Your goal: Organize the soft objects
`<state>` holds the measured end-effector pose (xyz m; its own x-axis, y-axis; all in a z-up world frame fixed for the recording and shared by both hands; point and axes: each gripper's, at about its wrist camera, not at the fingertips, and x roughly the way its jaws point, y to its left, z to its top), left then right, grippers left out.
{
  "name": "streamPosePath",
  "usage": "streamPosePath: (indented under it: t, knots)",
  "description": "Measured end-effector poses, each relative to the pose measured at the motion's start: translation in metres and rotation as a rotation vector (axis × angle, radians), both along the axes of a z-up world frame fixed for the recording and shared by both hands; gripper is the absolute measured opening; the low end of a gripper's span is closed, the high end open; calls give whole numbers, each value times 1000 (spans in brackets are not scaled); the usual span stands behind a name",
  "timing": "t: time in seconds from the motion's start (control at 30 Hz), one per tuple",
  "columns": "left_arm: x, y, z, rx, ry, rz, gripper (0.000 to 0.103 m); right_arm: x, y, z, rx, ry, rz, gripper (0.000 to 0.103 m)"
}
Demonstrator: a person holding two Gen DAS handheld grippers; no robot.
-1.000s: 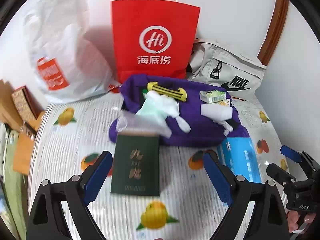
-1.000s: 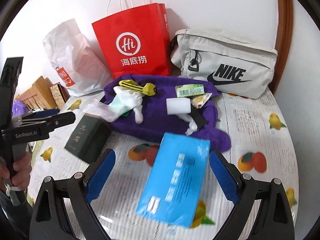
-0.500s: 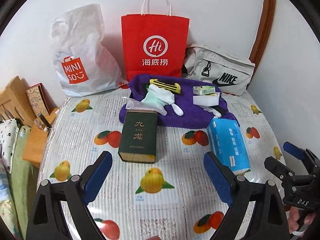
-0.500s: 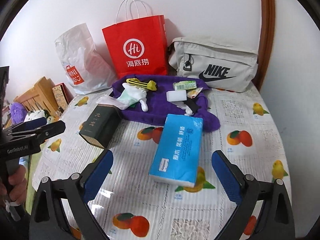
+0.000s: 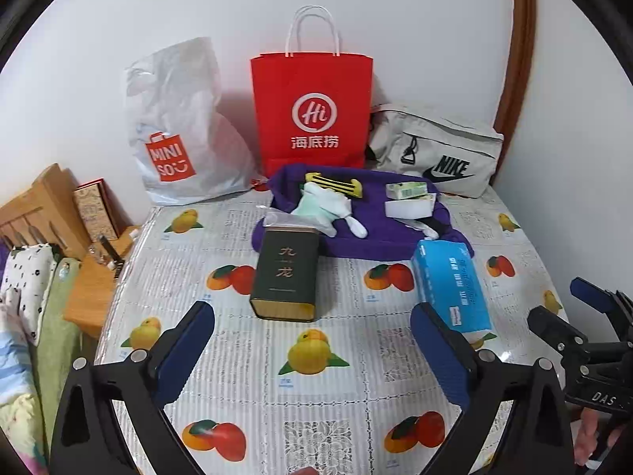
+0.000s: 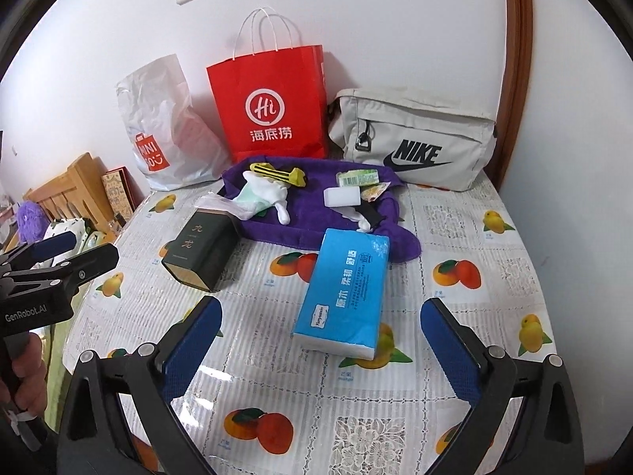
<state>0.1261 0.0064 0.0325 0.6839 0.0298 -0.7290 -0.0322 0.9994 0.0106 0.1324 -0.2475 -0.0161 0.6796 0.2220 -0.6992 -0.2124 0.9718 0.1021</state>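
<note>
Right wrist view shows the right gripper [image 6: 318,332] with its fingers spread wide and holding nothing, hovering above the fruit-patterned surface [image 6: 474,316]. The blue tissue pack [image 6: 344,293] lies flat just ahead of the fingers, between them and slightly toward the left finger, its near end closest to the gripper and its far end touching the purple cloth [image 6: 312,213]. The pack looks light and yielding, wrapped in glossy film that could slip; a hold across its narrow width near the middle would likely compress it without harm. It is a bright blue oblong with white print and a white base edge.

Farther ahead, on the cloth, lies a pale green and white glove [image 6: 263,194], limp and crumpled, best pinched at its bunched middle. A dark green box [image 6: 199,251] sits ahead of the left finger, stiff by the look of it.

Left wrist view has the left gripper [image 5: 312,346] likewise wide and empty, the dark box straight ahead between its fingers and the tissue pack just beyond the right finger.
</note>
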Motion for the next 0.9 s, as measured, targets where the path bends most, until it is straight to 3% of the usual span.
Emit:
streamPosePath:
  t: [0.9]
  knots:
    - [-7, 2, 0, -16, 13, 6, 103, -9, -2, 0, 2, 2, -15, 100]
